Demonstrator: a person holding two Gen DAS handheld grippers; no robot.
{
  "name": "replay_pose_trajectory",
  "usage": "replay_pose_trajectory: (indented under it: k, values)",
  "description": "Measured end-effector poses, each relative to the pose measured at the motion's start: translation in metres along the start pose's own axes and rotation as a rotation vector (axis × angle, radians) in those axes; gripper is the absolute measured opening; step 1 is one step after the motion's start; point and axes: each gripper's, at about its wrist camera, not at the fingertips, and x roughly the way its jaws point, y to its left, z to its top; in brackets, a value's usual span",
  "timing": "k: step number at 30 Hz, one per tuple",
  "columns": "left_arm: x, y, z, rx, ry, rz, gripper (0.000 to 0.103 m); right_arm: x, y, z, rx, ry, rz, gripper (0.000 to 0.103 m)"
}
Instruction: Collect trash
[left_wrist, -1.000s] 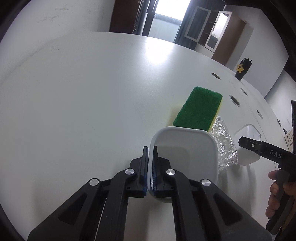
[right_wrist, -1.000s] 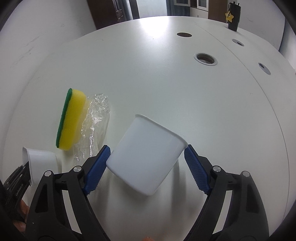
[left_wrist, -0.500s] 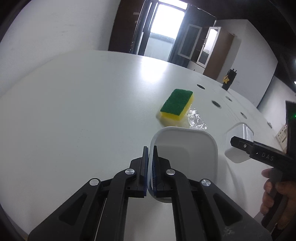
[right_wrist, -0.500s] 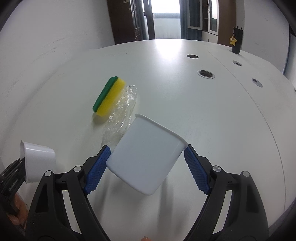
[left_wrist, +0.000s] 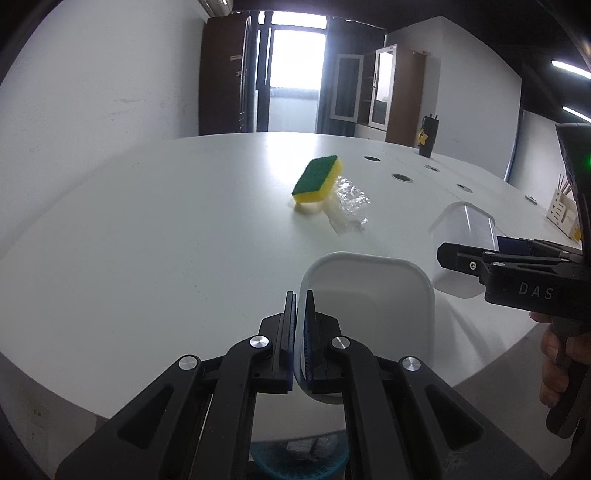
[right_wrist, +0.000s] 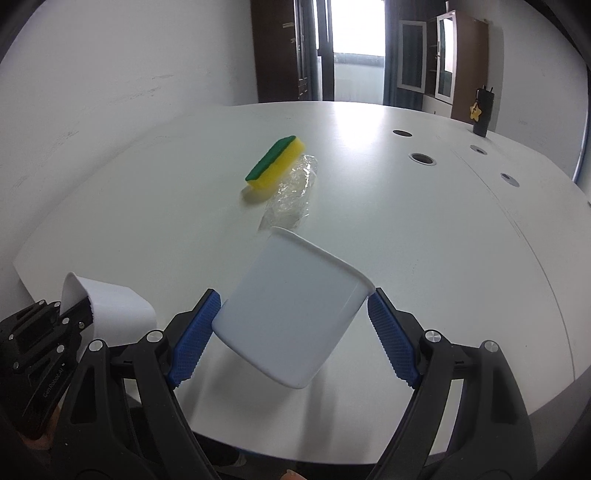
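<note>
Gripping white tubs (left_wrist: 369, 314) in each hand-held gripper above a white table (left_wrist: 184, 221), sponge (left_wrist: 316, 179) beside crumpled wrap (left_wrist: 349, 205).

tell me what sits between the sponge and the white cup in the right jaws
In the right wrist view, crumpled clear plastic wrap lies between the sponge and the white cup, beside the sponge and reaching toward the cup's rim.

Office, grommeted conference table (right_wrist: 424, 206), cabinets (left_wrist: 384, 96)
</note>
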Motion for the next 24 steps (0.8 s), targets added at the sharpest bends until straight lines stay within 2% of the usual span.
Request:
replay_pose_trajectory:
  k: [3, 9, 12, 14, 16, 19, 22, 24]
  values:
    - [-0.011, 0.000, -0.008, -0.014, -0.005, -0.007, 0.003, -0.009, -0.001, -0.017, -0.005, -0.016, 0.022, 0.078]
    - [-0.033, 0.002, -0.032, -0.083, 0.004, -0.075, 0.003, -0.028, -0.003, -0.055, -0.016, -0.045, 0.069, 0.078]
    - [-0.046, -0.011, -0.048, -0.021, 0.011, -0.065, 0.003, -0.041, 0.000, -0.078, -0.019, -0.052, 0.093, 0.078]
    - [-0.051, -0.018, -0.058, 0.020, 0.004, -0.038, 0.003, -0.047, 0.001, -0.088, -0.004, -0.055, 0.154, 0.078]
    - [-0.056, -0.023, -0.069, 0.039, 0.014, -0.037, 0.003, -0.054, 0.006, -0.097, -0.027, -0.067, 0.149, 0.078]
    - [-0.058, -0.025, -0.080, 0.016, 0.051, -0.075, 0.003, -0.067, 0.009, -0.109, -0.050, -0.080, 0.133, 0.078]
    - [-0.060, -0.022, -0.091, 0.007, 0.069, -0.062, 0.003, -0.071, 0.010, -0.124, -0.041, -0.061, 0.176, 0.078]
    - [-0.061, -0.017, -0.098, -0.014, 0.083, -0.065, 0.003, -0.073, 0.014, -0.135, -0.068, -0.053, 0.161, 0.078]
